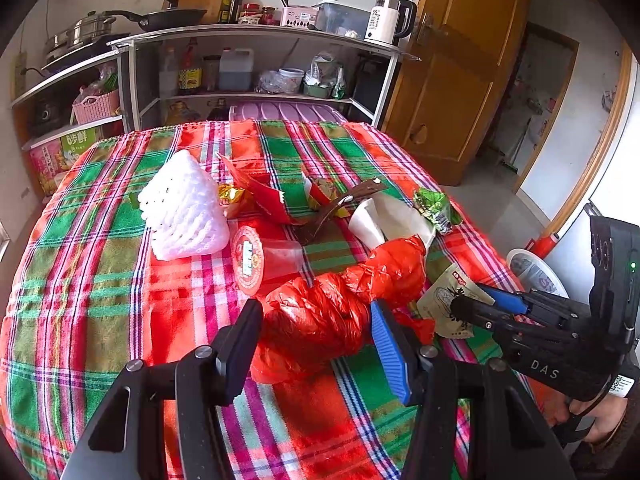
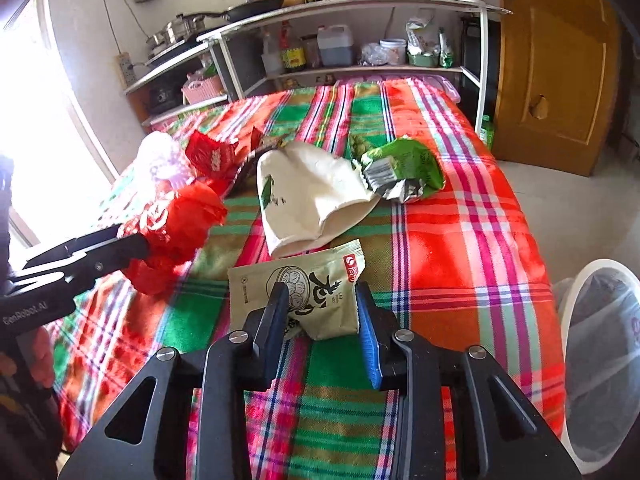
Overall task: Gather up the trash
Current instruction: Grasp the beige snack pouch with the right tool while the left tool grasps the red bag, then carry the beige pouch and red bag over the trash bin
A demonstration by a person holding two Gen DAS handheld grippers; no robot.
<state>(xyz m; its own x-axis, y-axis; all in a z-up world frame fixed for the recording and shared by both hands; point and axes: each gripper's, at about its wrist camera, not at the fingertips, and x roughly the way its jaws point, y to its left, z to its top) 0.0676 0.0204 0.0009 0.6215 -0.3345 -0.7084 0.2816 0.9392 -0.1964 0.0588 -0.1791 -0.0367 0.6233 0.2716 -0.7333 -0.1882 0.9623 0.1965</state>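
My left gripper point(image 1: 316, 320) is shut on a crumpled red plastic bag point(image 1: 340, 300), also in the right wrist view point(image 2: 180, 232). My right gripper point(image 2: 322, 300) has its jaws around the near end of a beige dumpling wrapper point(image 2: 304, 284), pinching it; the wrapper also shows in the left wrist view point(image 1: 444, 296). On the plaid tablecloth point(image 1: 100, 280) lie a white foam net point(image 1: 182, 208), a clear cup with a red lid point(image 1: 256, 260), red snack wrappers point(image 1: 260, 196), a white paper bag point(image 2: 308, 196) and a green wrapper point(image 2: 404, 168).
A white bin with a clear liner point(image 2: 600, 340) stands off the table's right edge. A metal shelf rack point(image 1: 260, 64) with bottles, pans and a kettle stands behind the table. A wooden door point(image 1: 460, 60) is at the right.
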